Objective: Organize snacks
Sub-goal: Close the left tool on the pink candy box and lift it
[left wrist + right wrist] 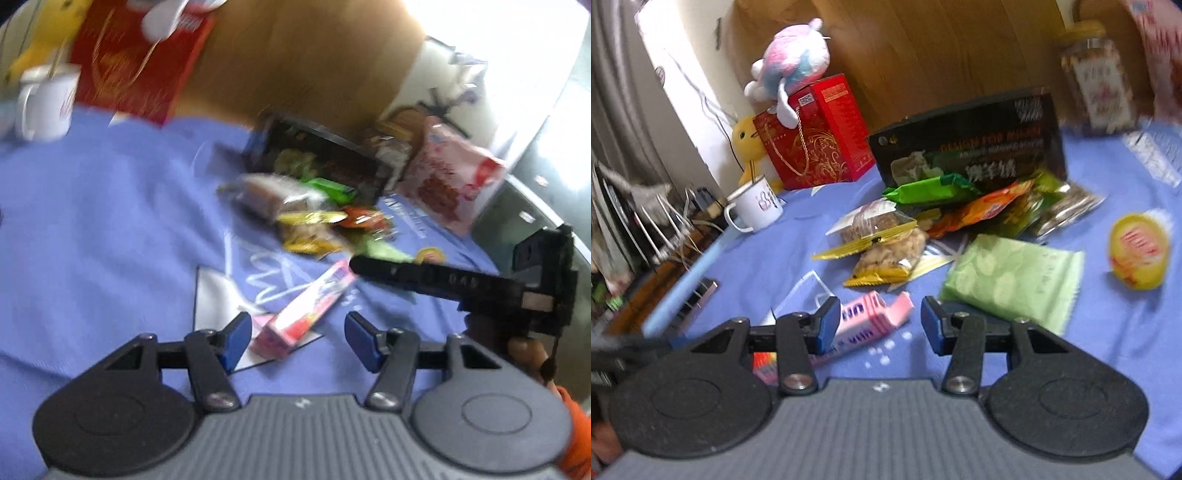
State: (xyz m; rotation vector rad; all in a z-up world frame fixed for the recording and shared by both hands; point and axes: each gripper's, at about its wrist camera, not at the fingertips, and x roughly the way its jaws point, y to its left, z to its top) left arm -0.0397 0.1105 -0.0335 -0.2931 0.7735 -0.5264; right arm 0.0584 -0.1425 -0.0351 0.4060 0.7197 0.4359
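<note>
- Blue cloth (pixel 1108 369): covers the surface that carries everything; one.
- Black box (pixel 967 147): one, standing toward the far edge, with the snack heap lying against its front.
- Red gift box (pixel 816 136): one, at the far left corner, a plush toy (pixel 794 59) on top.
- Snack heap (pixel 923 218): middle of the cloth; at least six packets overlap, exact count uncertain through blur. One light green packet (pixel 1015 280) and one yellow round snack (pixel 1137 251) lie apart, toward the right edge.
- White mug (pixel 757 206): one, left of the heap.
- Pink box (pixel 306 310): one long carton near the front edge, flat and loose on the cloth.
- Left gripper (pixel 299 339): jaws apart, holding nothing; the pink box lies just ahead between the fingers, untouched.
- Right gripper (pixel 875 325): jaws apart and empty, aimed at the same box.
- Likely hazards: both grippers converge on one carton and may collide; a jaw edge may push it aside instead of pinching; a sweep could scatter the heap.
</note>
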